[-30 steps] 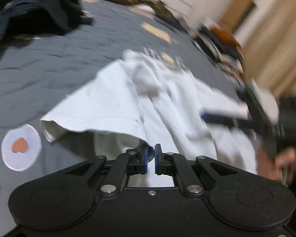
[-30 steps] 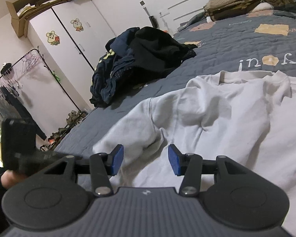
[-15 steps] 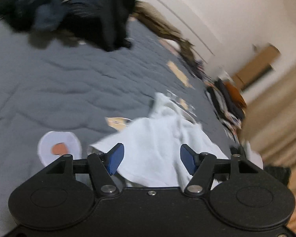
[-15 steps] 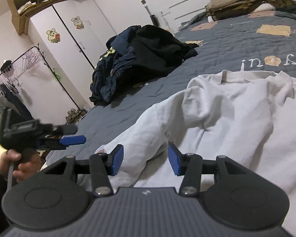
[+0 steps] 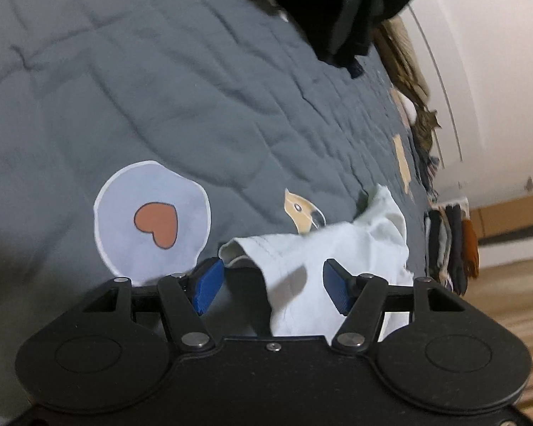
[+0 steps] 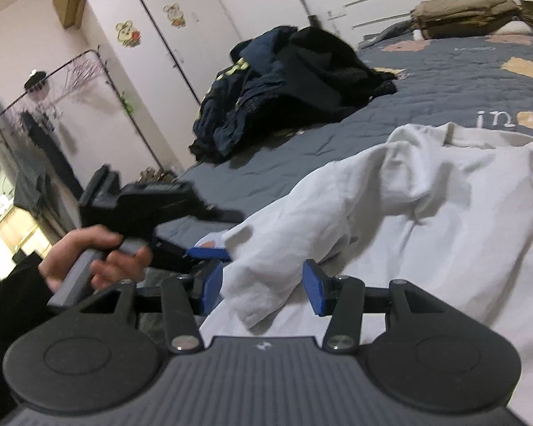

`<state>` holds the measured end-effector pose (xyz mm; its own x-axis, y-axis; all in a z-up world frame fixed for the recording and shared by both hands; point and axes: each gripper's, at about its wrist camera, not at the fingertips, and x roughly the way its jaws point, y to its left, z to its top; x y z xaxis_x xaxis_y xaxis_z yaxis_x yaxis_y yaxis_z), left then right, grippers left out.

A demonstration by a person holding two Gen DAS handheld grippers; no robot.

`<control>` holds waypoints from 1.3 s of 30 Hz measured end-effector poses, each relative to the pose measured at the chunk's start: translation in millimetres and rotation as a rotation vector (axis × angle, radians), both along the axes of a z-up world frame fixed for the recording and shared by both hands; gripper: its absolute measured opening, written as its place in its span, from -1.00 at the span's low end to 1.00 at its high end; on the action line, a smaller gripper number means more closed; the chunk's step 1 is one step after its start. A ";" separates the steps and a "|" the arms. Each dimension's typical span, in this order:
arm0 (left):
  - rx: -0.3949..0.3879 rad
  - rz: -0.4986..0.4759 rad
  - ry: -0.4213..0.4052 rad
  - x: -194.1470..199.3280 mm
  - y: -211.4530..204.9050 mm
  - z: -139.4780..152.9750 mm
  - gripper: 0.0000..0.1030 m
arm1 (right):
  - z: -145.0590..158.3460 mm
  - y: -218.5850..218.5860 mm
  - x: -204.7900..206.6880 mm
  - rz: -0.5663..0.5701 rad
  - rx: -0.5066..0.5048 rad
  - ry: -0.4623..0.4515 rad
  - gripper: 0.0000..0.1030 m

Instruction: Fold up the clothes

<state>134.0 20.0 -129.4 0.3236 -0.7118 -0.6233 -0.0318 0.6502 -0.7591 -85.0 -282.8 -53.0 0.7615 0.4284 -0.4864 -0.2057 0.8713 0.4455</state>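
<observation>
A white shirt (image 6: 426,220) lies crumpled on the grey bed cover (image 6: 444,85). Its sleeve runs toward the bed's near edge. My right gripper (image 6: 262,289) is open low over the sleeve, with loose cloth between the blue pads and neither pad pressing on it. In the left wrist view the sleeve's hemmed end (image 5: 337,248) lies between the parted jaws of my left gripper (image 5: 273,287), which is open and grips nothing. The right wrist view shows a hand (image 6: 96,255) holding the left gripper (image 6: 209,248) at the sleeve's tip.
A pile of dark clothes (image 6: 287,85) sits further up the bed. Folded brown bedding (image 6: 462,10) lies at the head end. A white patch with an orange heart (image 5: 152,220) marks the cover near the sleeve. A wardrobe (image 6: 167,53) and clothes rack (image 6: 53,106) stand beyond the bed.
My left gripper opened, letting go of the white cloth. It rolled and swung down to the sleeve's end. My right gripper edged closer along the sleeve, still open.
</observation>
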 end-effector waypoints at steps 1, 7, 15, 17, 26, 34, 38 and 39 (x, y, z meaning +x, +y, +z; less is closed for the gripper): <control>0.000 0.006 0.001 1.4 -1.9 -0.9 0.12 | -0.9 1.1 -0.4 0.002 0.001 0.004 -0.05; 0.007 0.028 0.003 7.1 -8.3 -5.5 -0.65 | -4.2 -4.3 -4.1 -0.015 0.003 0.019 -0.05; 0.098 -0.011 -0.304 22.9 -3.6 50.8 -0.88 | -0.8 -12.8 -9.7 -0.037 0.016 0.008 -0.05; 0.146 -0.026 -0.387 32.7 -0.1 70.2 -0.88 | 0.8 -14.2 -10.6 -0.036 0.019 0.001 -0.05; 0.350 -0.055 -0.542 93.2 10.6 108.0 -0.90 | 1.5 -22.5 -9.9 -0.053 0.031 -0.005 -0.05; 0.556 -0.084 -0.444 107.8 2.0 68.1 -0.72 | 0.6 -29.2 -11.6 -0.068 0.029 0.001 -0.05; 0.474 -0.054 -0.412 73.8 30.0 71.5 -0.29 | 3.6 -31.9 -12.3 -0.071 0.048 -0.005 -0.05; 0.456 -0.058 -0.414 61.2 34.1 73.4 -0.22 | 4.5 -31.4 -12.2 -0.068 0.055 -0.006 -0.05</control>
<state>195.2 54.1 -55.9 0.5722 -0.4271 -0.7002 0.2513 0.9039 -0.3460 -97.2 -314.2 -48.5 0.7925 0.4017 -0.4590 -0.1498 0.8576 0.4920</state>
